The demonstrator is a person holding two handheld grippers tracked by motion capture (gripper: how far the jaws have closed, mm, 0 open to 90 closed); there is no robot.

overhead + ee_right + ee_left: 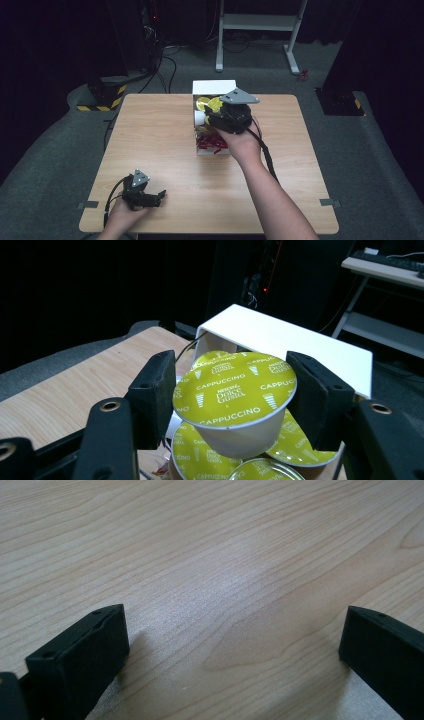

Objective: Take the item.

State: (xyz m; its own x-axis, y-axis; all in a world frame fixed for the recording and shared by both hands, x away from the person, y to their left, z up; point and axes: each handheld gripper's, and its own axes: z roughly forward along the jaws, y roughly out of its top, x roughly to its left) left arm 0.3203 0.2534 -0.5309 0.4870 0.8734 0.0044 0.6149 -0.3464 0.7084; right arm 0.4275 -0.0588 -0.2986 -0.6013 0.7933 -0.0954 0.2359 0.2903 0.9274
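While the scene is read from largest thing to smallest, each line takes one item.

Table (165, 150): light wood; it bears a box at its far middle and the left gripper near its front-left corner.

Box (212, 86): white, lid raised at the far side, holding yellow-green capsules and red pieces.

Right gripper (235, 392): over the box, jaws closed on a capsule, one pad on each side of its body.

Left gripper (235, 645): jaws wide apart, nothing between them, low over bare wood, well apart from the box.

Held capsule (234, 390): "Cappuccino" foil lid up, axis upright, crosswise to the jaws, just above the other capsules (202, 452).

Judgement: the right hand is far nearer; any coming move starts upward, clear of the box.
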